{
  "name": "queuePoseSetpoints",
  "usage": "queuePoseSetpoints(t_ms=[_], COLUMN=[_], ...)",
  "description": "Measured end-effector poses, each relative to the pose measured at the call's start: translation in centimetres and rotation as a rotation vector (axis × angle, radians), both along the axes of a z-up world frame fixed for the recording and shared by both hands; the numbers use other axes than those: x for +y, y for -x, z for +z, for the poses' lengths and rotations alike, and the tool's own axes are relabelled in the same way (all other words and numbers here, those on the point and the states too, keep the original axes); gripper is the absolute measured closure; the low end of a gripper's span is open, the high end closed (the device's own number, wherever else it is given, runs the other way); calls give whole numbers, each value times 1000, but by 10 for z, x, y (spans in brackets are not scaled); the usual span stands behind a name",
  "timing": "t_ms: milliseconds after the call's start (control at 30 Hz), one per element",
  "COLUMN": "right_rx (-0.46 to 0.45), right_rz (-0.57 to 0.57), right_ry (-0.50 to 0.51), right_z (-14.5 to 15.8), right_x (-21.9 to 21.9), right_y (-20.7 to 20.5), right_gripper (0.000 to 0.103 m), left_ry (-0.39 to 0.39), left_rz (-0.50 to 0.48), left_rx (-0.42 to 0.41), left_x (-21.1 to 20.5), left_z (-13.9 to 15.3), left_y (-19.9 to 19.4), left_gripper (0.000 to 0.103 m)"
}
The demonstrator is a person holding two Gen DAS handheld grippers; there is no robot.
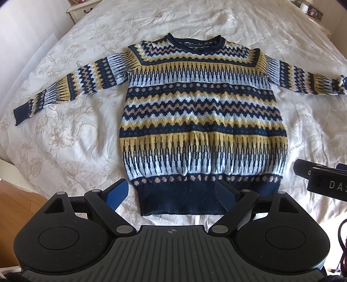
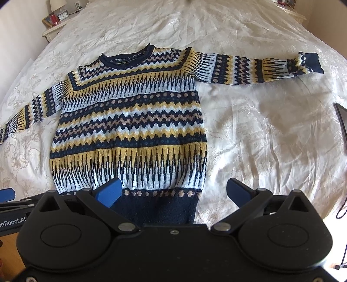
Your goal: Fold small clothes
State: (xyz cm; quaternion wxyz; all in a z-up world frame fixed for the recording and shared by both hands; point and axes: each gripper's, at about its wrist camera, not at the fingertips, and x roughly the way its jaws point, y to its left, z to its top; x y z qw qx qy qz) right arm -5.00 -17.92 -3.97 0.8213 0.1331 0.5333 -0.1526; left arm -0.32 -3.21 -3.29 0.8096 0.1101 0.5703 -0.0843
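White floral bedspread [image 1: 65, 134] fills the scene, a little rumpled, with a bedside table [image 1: 79, 10] off in the far left corner. And spread right across it, face up, is the patterned sweater [image 1: 201, 112]: navy, mustard and pale blue bands, collar [image 1: 195, 41] pointing to the far end of the bed, navy hem band [image 1: 180, 201] at the near edge.

Both sleeves are stretched straight out. The left sleeve [image 1: 71, 84] runs out to its navy cuff, and the right sleeve [image 2: 256, 67] reaches far right, its cuff slightly bunched. The body lies flat and smooth, no crease across it, nothing turned in.

So, as I read it, the laying-out is finished and not a single fold has been made. Sleeves in, sides over, hem up to the collar — all of that is left.

Now the tools. The left gripper [image 1: 171, 193] hangs over the near left part of the hem, jaws spread wide, blue pads clear of the wool, grasping nothing. The right gripper [image 2: 173, 193] hovers above the near right corner of the hem, jaws likewise parted and empty. Both poised at the bottom edge, neither touching from what I can see.
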Motion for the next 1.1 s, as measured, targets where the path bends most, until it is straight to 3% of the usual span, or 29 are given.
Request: queuePoseSetpoints(t_ms=[1100], right_rx=[59], right_rz=[-5], right_ry=[6], right_z=[-12], right_x=[2], right_y=[-36], right_gripper=[1], left_ry=[6], left_rz=[-18], left_rx=[72], left_x=[-1], left_z=[-16], left_y=[-41], left_gripper=[16])
